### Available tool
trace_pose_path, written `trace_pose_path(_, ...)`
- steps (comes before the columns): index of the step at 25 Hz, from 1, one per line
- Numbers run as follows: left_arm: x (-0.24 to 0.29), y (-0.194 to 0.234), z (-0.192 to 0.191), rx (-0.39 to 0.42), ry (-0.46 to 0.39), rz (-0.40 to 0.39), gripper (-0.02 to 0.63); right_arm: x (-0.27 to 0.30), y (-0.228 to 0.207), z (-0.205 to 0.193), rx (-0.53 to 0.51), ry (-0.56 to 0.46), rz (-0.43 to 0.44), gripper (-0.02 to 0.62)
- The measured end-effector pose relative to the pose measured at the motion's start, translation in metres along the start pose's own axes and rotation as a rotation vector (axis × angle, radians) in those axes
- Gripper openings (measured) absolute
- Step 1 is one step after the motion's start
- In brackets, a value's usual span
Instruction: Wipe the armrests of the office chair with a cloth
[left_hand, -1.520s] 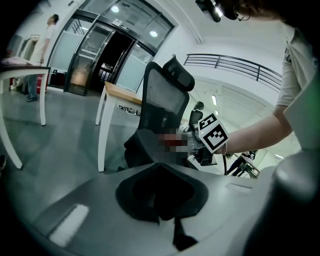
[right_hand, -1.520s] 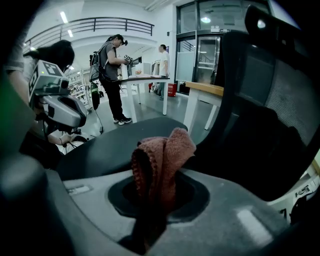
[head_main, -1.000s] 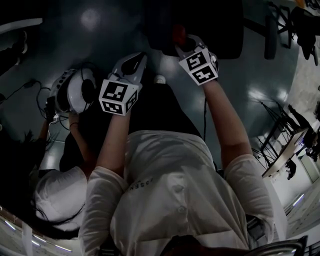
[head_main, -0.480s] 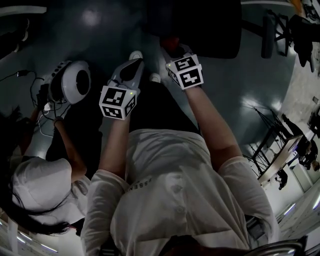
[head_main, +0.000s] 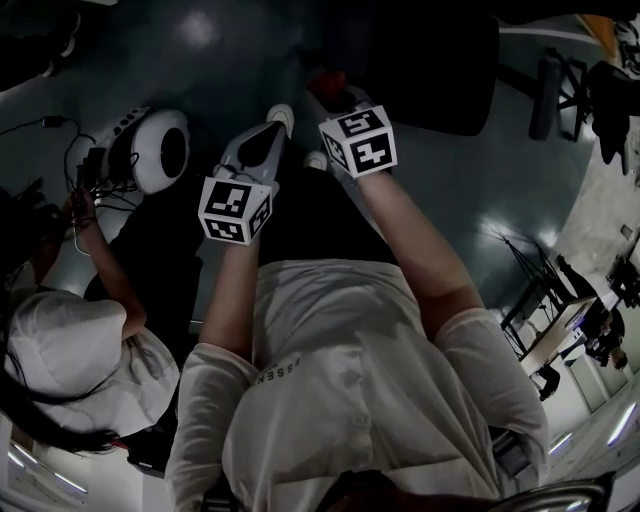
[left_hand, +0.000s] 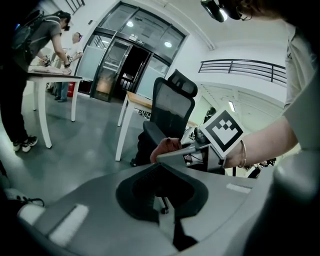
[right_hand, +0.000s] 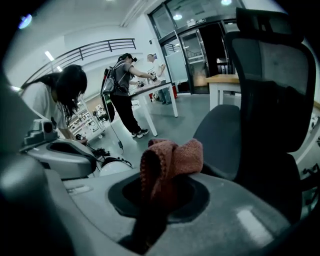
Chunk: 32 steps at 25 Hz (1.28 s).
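Cloth (right_hand: 172, 157) clamped in right gripper (head_main: 338, 98) jaws near office chair (right_hand: 270, 100) seat edge; left gripper (head_main: 262, 140) jaws closed, empty.

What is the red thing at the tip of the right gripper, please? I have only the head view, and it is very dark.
Observer: A reddish-brown knitted cloth. The right gripper is shut on it.
Operator: Thank you. Does the left gripper hold anything?
Observer: No. In the left gripper view, the left gripper has its jaws together with nothing between them.
Operator: And is the cloth on the chair?
Observer: In the right gripper view the seat shows just behind the cloth. I cannot tell whether they touch.
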<state>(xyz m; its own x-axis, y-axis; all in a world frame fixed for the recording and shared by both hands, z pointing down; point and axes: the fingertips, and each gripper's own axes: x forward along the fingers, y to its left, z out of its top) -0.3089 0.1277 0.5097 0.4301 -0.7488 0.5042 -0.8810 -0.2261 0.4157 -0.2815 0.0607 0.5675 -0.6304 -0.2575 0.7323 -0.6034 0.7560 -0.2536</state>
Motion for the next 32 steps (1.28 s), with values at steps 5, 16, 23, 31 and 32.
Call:
trace_pose_path(5,0.015,0.010,0.017,0.007,0.000,-0.016,0.017,-0.004,-0.004,0.043,-0.046,-0.063,0.036,0.051)
trace_pose_path(16,0.094,0.066,0.108,0.065,0.036,-0.163,0.017,0.007,-0.159,0.188,0.001,-0.189,-0.240,0.051)
trace_pose_path(23,0.130,0.093,0.134,0.068,0.079,-0.220,0.017,0.015,-0.255,0.217,-0.001,-0.137,-0.448,0.051)
trace_pose_path(31,0.141,0.125,0.135,0.043,0.120,-0.217,0.017,0.089,-0.241,0.196,-0.053,0.106,-0.299,0.051)
trace_pose_path(32,0.141,0.128,0.134,0.038,0.121,-0.214,0.017,0.094,-0.238,0.193,-0.059,0.134,-0.292,0.051)
